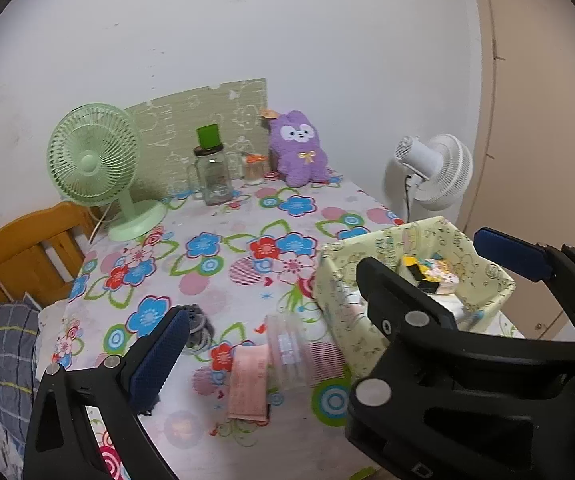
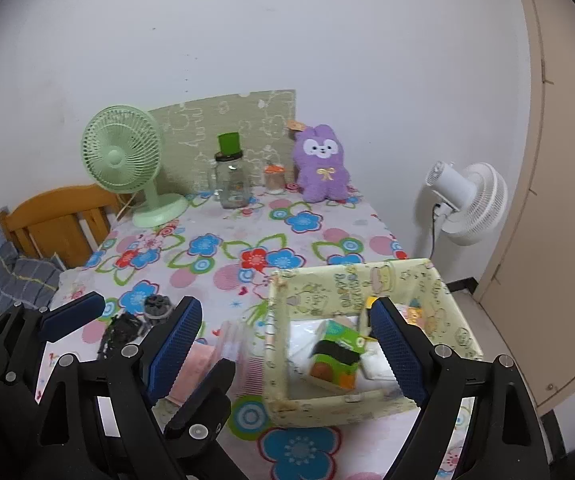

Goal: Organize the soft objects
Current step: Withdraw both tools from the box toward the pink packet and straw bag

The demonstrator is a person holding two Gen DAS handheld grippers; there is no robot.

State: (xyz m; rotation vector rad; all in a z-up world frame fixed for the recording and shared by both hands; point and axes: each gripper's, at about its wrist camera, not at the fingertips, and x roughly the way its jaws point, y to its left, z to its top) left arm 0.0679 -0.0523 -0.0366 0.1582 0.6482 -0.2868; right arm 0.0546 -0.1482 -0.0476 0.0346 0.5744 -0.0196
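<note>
Claws, two, both released and carrying nothing: the left claw (image 1: 327, 320) spreads over the near edge of the table (image 2: 247, 232), the right claw (image 2: 285, 344) straddles the near wall of the fabric box (image 2: 439, 288). Fabric box, one, pale yellow, at the table's right side, already holding one green and orange soft block (image 2: 335, 360), with further soft pieces beside it too jumbled to count. Pink cloth (image 1: 247, 388), one, folded, flat on the flowered cover just left of the box, a clear plastic cup (image 1: 287, 356) lying partly over it. Dark tangled item (image 2: 127, 328), one, further left; its nature is unclear. Purple plush rabbit (image 1: 299, 148), one, upright at the far edge against the wall. Fans, two: green fan (image 1: 95, 160) on the table, white fan (image 1: 435, 168) beyond it. Glass jars, two, one with a green cap. Judged next item: the pink cloth. Approach advice: come down along the cloth's free end clear of the cup, pinch a full fold rather than a single layer, lift straight, release well inside the box walls.
</note>
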